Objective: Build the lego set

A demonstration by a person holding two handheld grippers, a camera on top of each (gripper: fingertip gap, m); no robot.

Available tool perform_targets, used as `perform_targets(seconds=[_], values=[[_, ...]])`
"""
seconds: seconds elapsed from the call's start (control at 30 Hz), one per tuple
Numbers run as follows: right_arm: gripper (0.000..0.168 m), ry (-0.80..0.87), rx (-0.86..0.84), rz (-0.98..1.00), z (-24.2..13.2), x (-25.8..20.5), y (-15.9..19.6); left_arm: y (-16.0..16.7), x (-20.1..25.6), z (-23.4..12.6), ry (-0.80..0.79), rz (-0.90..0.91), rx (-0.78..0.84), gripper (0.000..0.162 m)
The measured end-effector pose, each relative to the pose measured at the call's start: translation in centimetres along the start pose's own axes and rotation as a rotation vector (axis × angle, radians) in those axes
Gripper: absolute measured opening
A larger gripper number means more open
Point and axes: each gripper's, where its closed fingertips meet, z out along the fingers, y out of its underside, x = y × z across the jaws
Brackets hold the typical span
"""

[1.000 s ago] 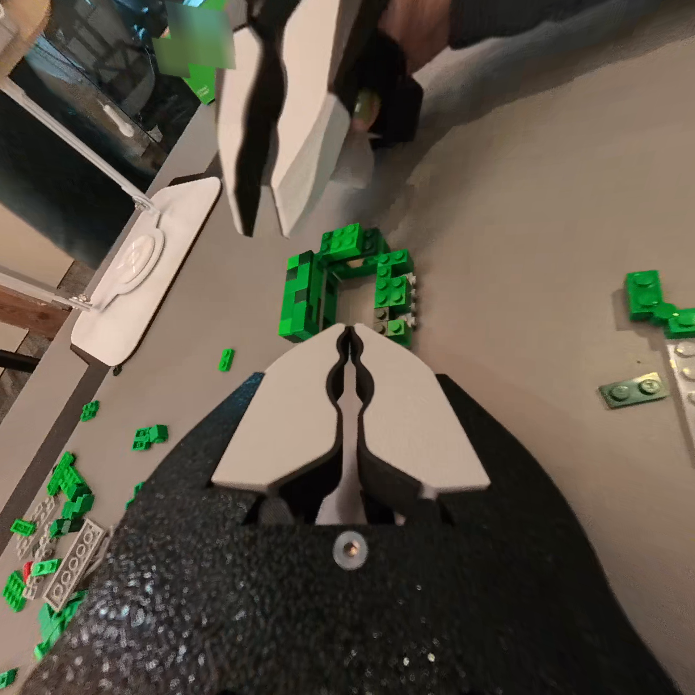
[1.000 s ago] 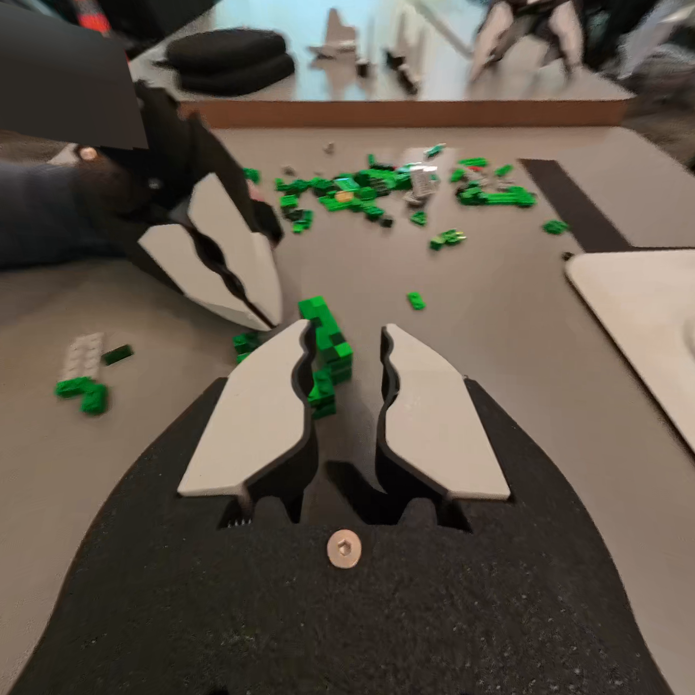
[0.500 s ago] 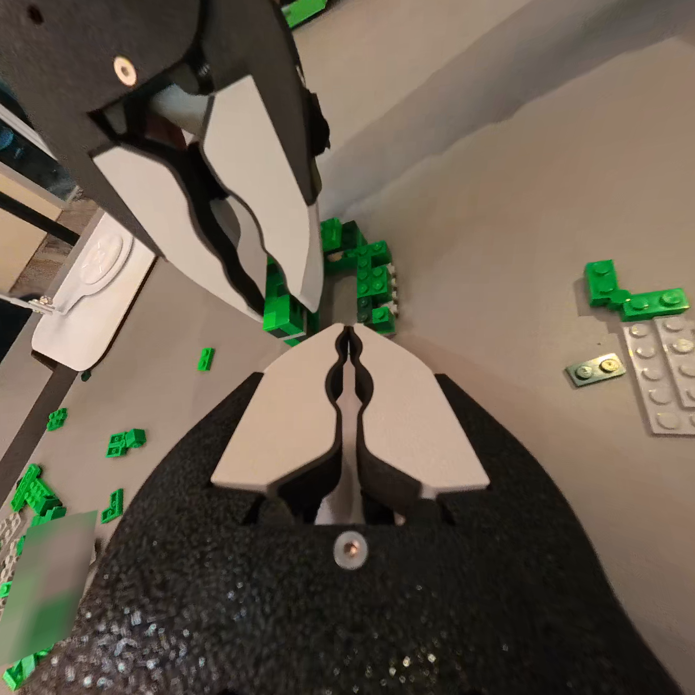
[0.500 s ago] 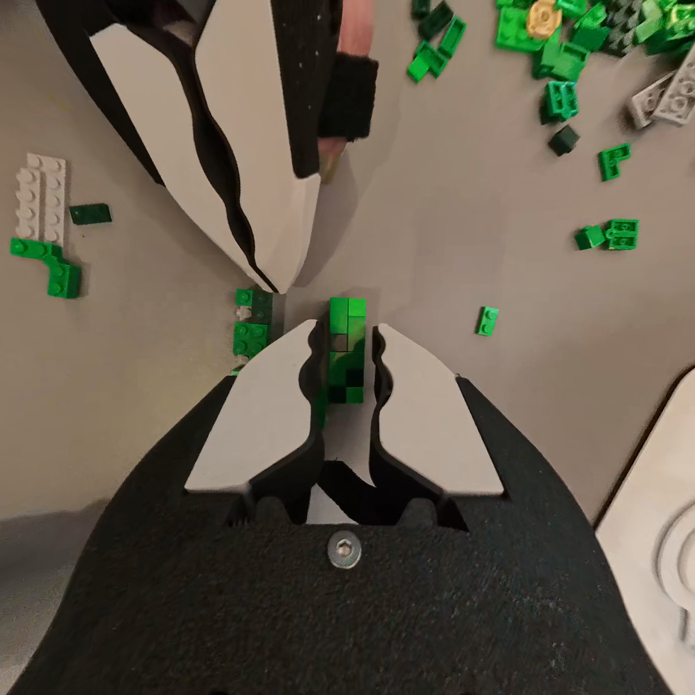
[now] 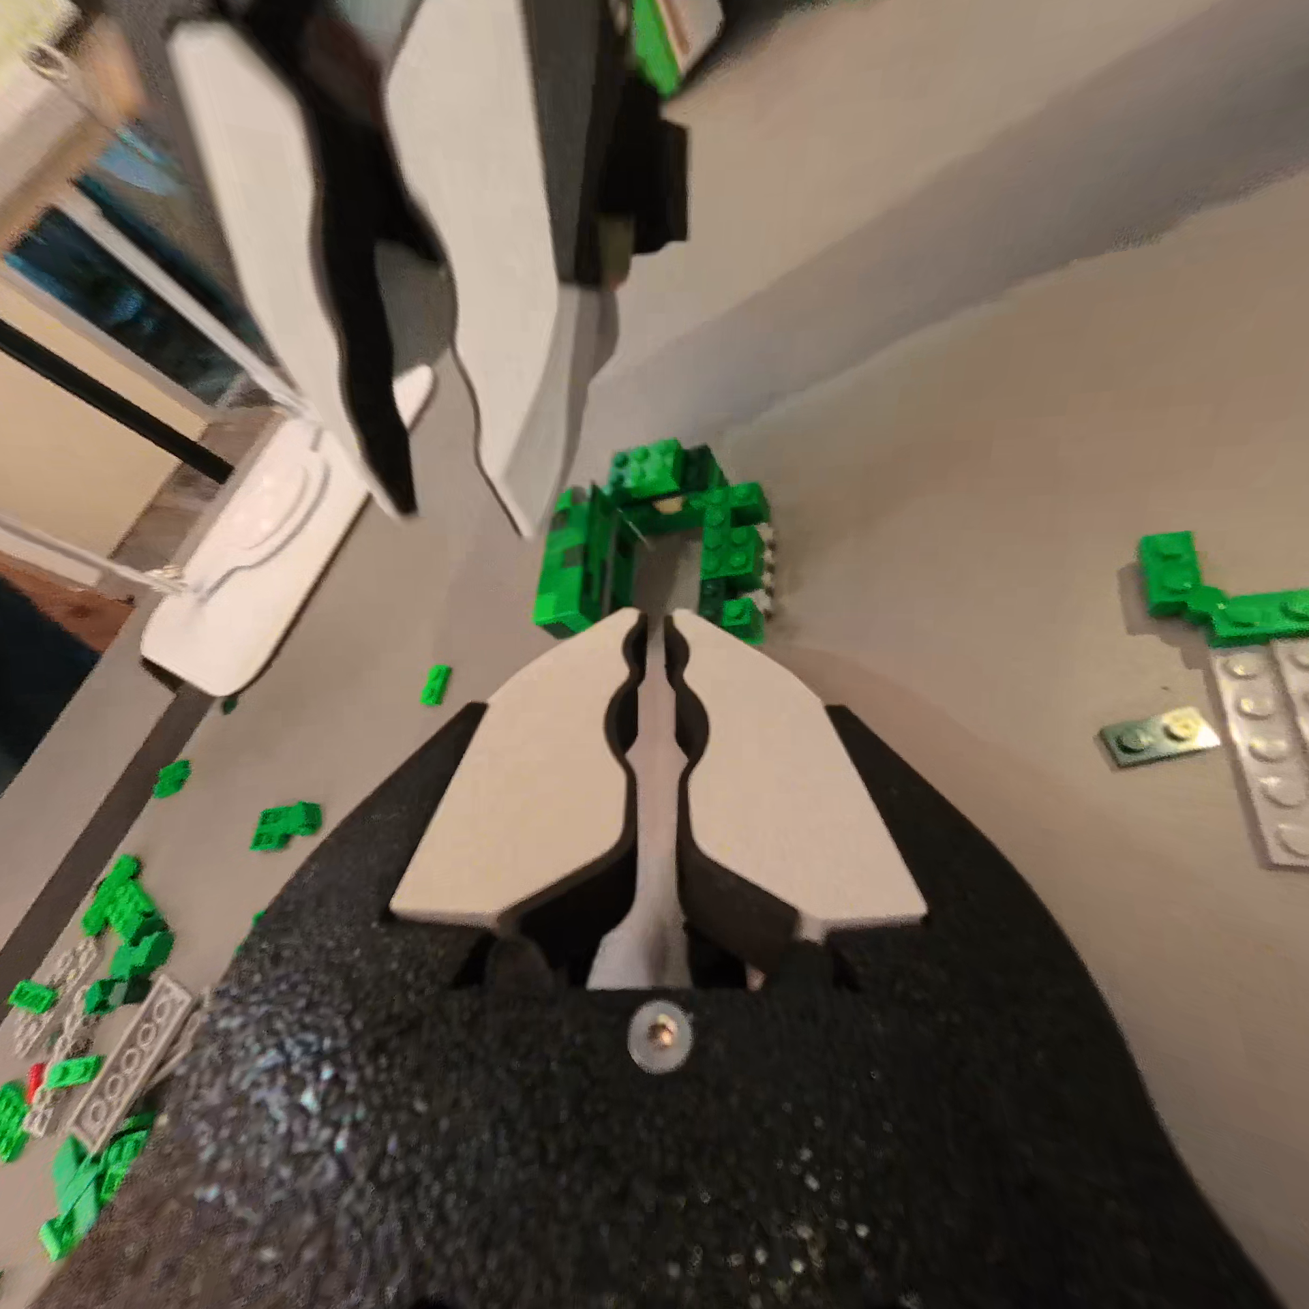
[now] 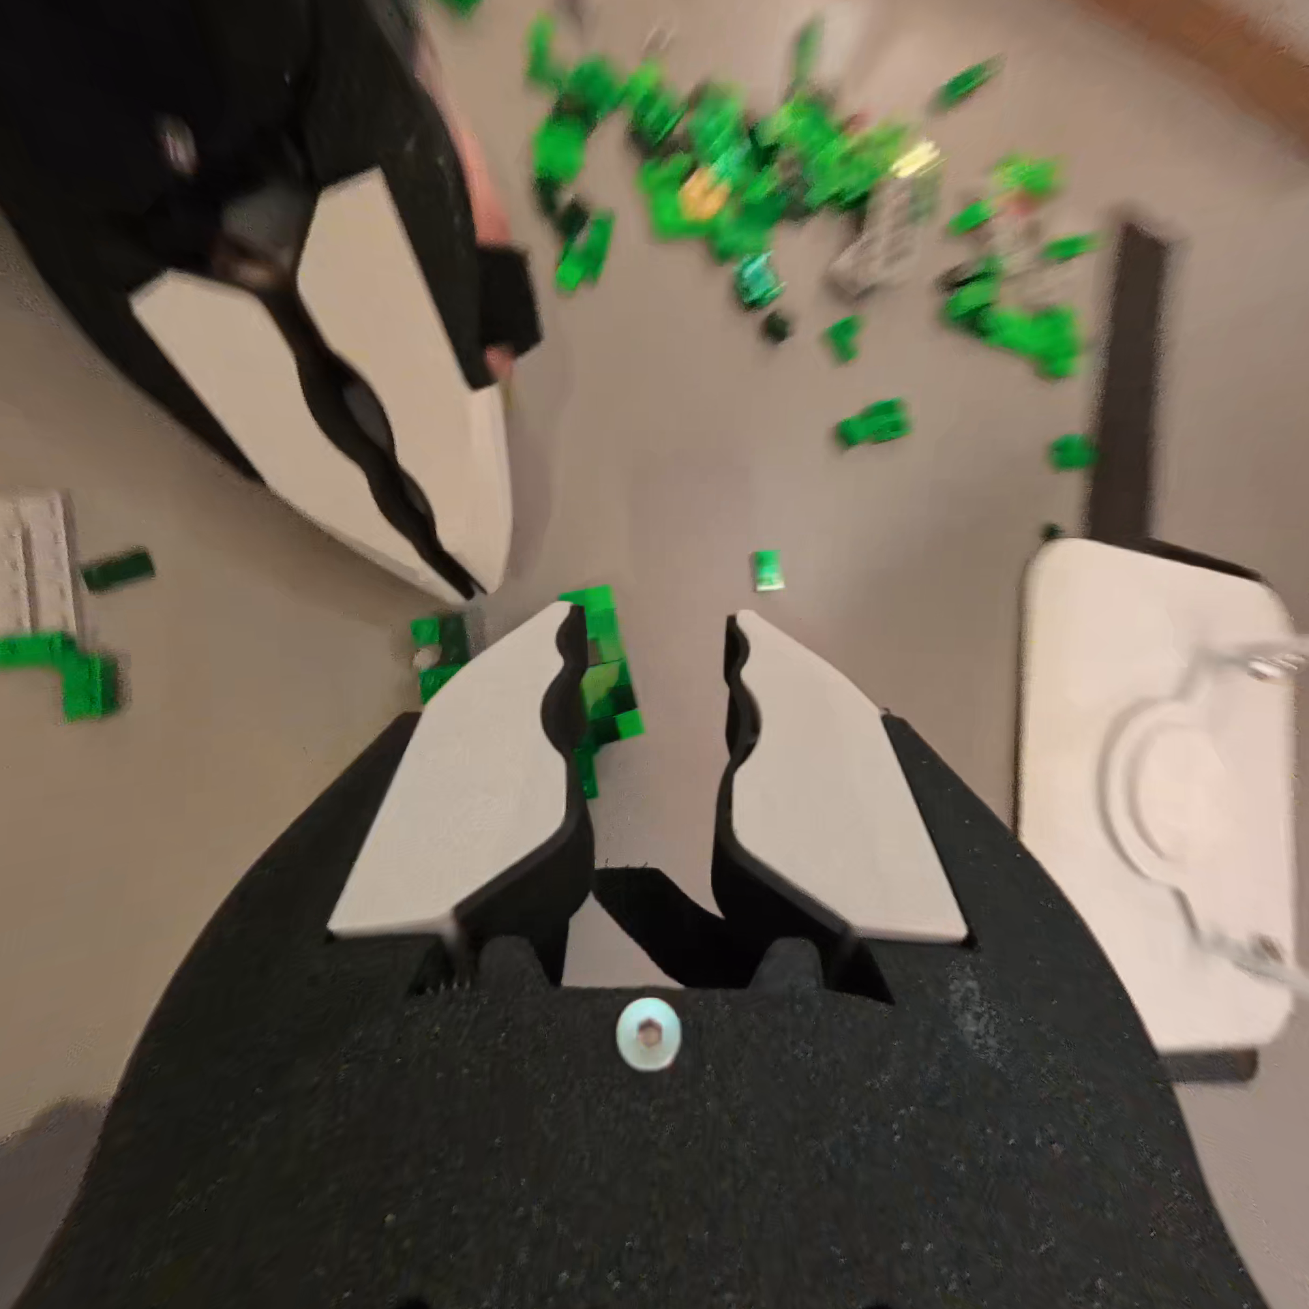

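A green lego build (image 5: pixel 733 549), an open rectangular frame of bricks, stands on the grey table. My left gripper (image 5: pixel 657 620) is shut and empty, its tips at the frame's near edge. It also shows in the right wrist view (image 6: pixel 482 588), tips down beside the build. My right gripper (image 6: pixel 652 615) is open and empty. The build's tall green wall (image 6: pixel 609 680) lies against the inside of its left finger. In the left wrist view the right gripper (image 5: pixel 464 520) hangs open just above and left of the build.
A green angled plate (image 5: pixel 1204 595), grey plates (image 5: pixel 1268 744) and a dark green plate (image 5: pixel 1162 737) lie to the right. A white flat stand base (image 6: pixel 1147 779) lies beyond the build. A pile of loose bricks (image 6: pixel 779 177) and one small green plate (image 6: pixel 767 570) lie on the table.
My right gripper has opened wider off the green wall it straddled and has lifted back from the build. My left gripper stays shut at the frame's near edge.
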Motion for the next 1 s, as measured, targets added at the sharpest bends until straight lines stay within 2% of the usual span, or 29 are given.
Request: perform_targets(seconds=[0.03, 0.2, 0.33, 0.53, 0.83, 1.0], values=[[0.037, 0.087, 0.087, 0.058, -1.3, 0.8, -0.6, -0.3, -0.6, -0.2, -0.036, -0.014, 0.028, 0.003], [0.037, 0.566, 0.523, 0.381, -6.9, 2.6, 0.2, -1.5, -3.3, -1.2, -0.236, -0.03, 0.139, 0.002], [0.029, 0.948, 0.641, 0.385, -9.3, 1.2, 3.4, -1.4, -3.5, -1.2, -0.274, -0.007, 0.127, 0.001], [0.031, 1.023, 0.602, 0.242, -9.0, 1.5, 2.9, -1.9, -3.6, -1.2, -0.307, 0.008, 0.14, 0.0], [0.029, 1.012, 0.596, 0.213, -8.8, 1.2, 2.8, -2.2, -5.3, -2.7, -0.381, -0.092, 0.221, 0.003], [0.028, 1.012, 0.611, 0.244, -8.8, 1.4, 3.1, -2.2, -6.5, -3.8, -0.449, -0.154, 0.271, 0.011]])
